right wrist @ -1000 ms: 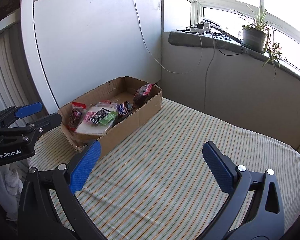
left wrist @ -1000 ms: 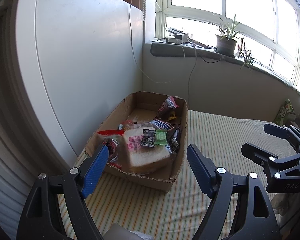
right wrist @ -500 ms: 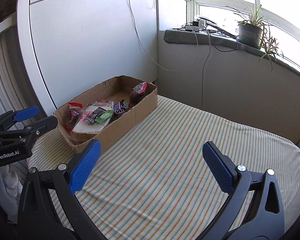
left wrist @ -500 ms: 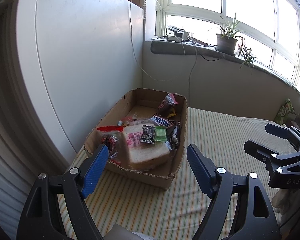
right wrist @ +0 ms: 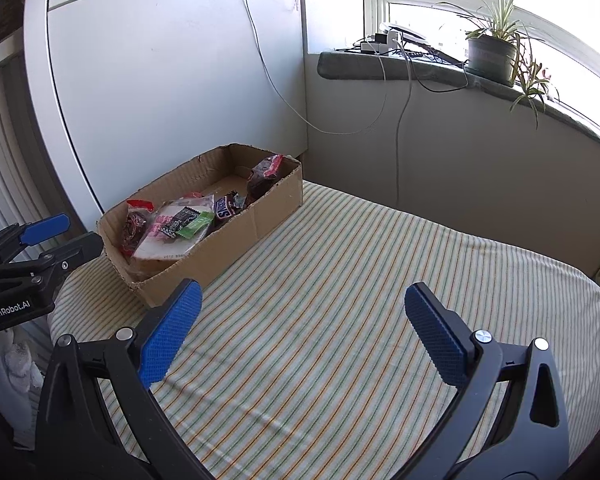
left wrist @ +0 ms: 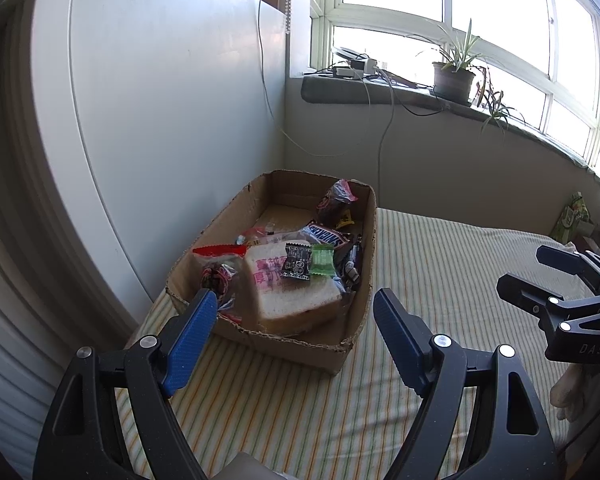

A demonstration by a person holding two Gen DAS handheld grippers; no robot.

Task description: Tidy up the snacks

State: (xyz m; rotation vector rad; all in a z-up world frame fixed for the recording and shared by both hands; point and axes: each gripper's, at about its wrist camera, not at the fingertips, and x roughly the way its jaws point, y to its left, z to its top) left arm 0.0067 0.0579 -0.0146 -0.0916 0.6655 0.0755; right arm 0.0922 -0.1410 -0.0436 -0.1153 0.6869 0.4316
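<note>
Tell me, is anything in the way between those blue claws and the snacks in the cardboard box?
Nothing visible is. Both the left gripper and the right gripper are open and empty, and the snacks lie uncovered in the open-topped cardboard box. Only its low front wall stands between.

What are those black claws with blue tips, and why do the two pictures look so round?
They are two grabbing tools, one in each of a person's hands. A tiny wide-eyed camera rides on each, which bends the pictures. One picture looks along the left gripper, the other along the right gripper. Both are open and hold nothing. On the striped cloth sits a cardboard box of snacks: wrapped bread, a Snickers bar and a green candy.
</note>
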